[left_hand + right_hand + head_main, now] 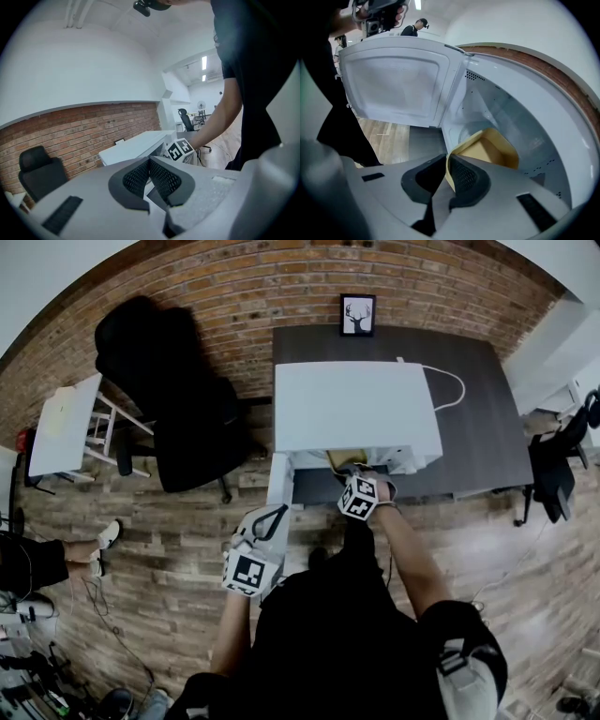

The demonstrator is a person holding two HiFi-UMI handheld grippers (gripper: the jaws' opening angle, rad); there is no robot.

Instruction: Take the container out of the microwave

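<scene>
Shallow yellow container (pixel 493 149) in open white microwave (pixel 520 101), rim tight between right tongs (pixel 446 162); left tongs (pixel 149 162) together, empty.

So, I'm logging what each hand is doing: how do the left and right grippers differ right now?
The right gripper reaches into the open microwave; the left gripper hangs outside, by its door. The right gripper's jaws pinch the rim of the yellow container; the left gripper's jaws hold nothing. Both are shut.
</scene>
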